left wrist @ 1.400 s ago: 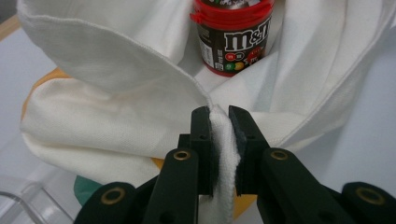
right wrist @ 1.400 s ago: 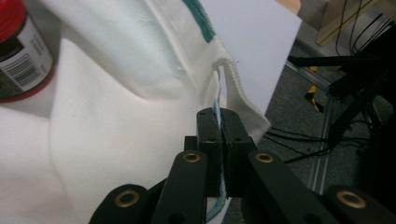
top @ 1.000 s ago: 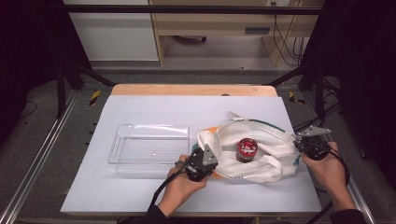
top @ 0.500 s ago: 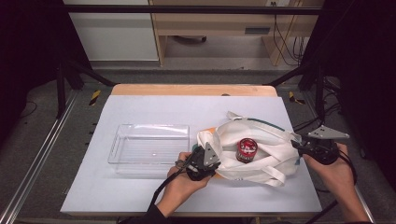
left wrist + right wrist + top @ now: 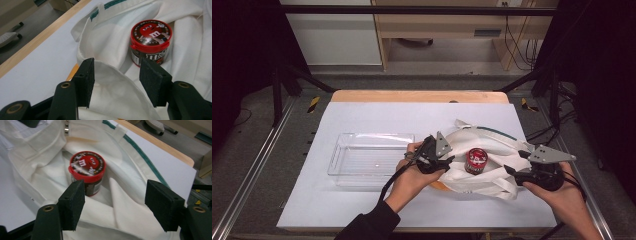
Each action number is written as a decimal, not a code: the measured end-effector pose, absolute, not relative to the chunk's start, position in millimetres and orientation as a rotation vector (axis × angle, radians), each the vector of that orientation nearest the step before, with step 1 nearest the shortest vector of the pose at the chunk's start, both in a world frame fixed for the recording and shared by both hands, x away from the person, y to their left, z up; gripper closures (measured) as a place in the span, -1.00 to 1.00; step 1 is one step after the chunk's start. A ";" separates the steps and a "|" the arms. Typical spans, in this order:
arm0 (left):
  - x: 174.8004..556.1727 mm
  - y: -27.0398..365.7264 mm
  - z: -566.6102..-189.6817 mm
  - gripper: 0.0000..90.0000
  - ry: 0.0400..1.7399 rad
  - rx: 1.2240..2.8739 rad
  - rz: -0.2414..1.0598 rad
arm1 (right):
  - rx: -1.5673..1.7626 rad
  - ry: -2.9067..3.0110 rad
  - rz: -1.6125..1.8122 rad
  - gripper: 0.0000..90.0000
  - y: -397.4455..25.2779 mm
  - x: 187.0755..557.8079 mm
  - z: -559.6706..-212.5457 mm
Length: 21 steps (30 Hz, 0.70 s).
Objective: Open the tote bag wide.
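Candy tub (image 5: 476, 161), red-lidded with a dark label, stands upright in the hollow of a white cloth bag (image 5: 492, 165) on the right half of the table (image 5: 362, 210) in the high view. The bag lies crumpled and spread around the tub, its green-edged rim running off toward 1 o'clock and its folded straps trailing toward 5 o'clock. In the left gripper view the tub (image 5: 150, 41) sits at about 1 o'clock from the jaws, resting against folds of the bag (image 5: 112, 82); in the right gripper view it (image 5: 87, 171) sits at about 11 o'clock, nested in the cloth (image 5: 130, 202).

At 9 o'clock from the tub, the left gripper (image 5: 445, 161) rests at the bag's left edge. Its jaws stand apart, released, with a fold of cloth rising between them but not pinched. At 4 o'clock from the tub, the right gripper (image 5: 511, 171) hovers at the bag's right edge near the straps, its jaws also wide apart and gripping nothing.

Farther out, at 9 o'clock beyond the left gripper, a clear plastic tray (image 5: 343, 172) sits on the white table surface, just beside the left hand (image 5: 409, 177).
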<state>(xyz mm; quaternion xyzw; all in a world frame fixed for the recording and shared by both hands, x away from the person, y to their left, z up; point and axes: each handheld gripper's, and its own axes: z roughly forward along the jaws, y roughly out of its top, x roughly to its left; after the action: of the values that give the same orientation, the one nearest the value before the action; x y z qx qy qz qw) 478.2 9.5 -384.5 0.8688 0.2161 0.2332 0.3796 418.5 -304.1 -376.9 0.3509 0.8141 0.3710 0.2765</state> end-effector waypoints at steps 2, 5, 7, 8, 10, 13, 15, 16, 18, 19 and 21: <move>482.1 8.3 -383.2 0.03 0.547 2.225 0.609 | 0.926 2.205 1.010 -0.18 -299.2 416.2 -377.4; 490.0 5.1 -380.6 -0.01 0.546 2.234 0.622 | 0.889 2.249 1.026 -0.13 -290.2 414.3 -379.5; 494.2 3.3 -379.5 -0.02 0.553 2.233 0.621 | 0.870 2.276 1.027 -0.07 -285.4 414.2 -380.6; 496.7 2.4 -379.3 -0.03 0.553 2.238 0.620 | 0.857 2.281 1.022 -0.04 -283.0 414.2 -381.1; 502.0 0.4 -380.0 -0.06 0.553 2.244 0.610 | 0.845 2.284 1.022 0.04 -279.0 414.9 -382.3; 508.7 -2.5 -382.2 -0.09 0.559 2.243 0.601 | 0.834 2.304 1.015 0.10 -274.4 416.3 -385.9; 512.2 -2.5 -383.3 -0.10 0.562 2.258 0.608 | 0.830 2.321 1.011 0.11 -273.9 416.9 -388.8; 513.1 -2.5 -383.8 -0.11 0.567 2.258 0.607 | 0.833 2.330 1.016 0.11 -273.8 416.3 -390.4; 515.3 -1.8 -385.1 -0.12 0.577 2.256 0.600 | 0.830 2.341 1.019 0.09 -273.8 415.2 -392.1; 516.5 -1.1 -385.4 -0.12 0.582 2.260 0.597 | 0.828 2.350 1.021 0.08 -273.8 414.3 -393.4; 517.9 -0.6 -386.5 -0.13 0.593 2.262 0.601 | 0.819 2.374 1.022 0.05 -273.3 412.1 -396.8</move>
<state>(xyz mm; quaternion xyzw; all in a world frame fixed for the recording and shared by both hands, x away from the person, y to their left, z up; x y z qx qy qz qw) 517.9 -0.6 -386.5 0.8756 0.2297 0.2325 0.3555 412.1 -273.3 -396.8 0.2951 0.8554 0.3682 0.2137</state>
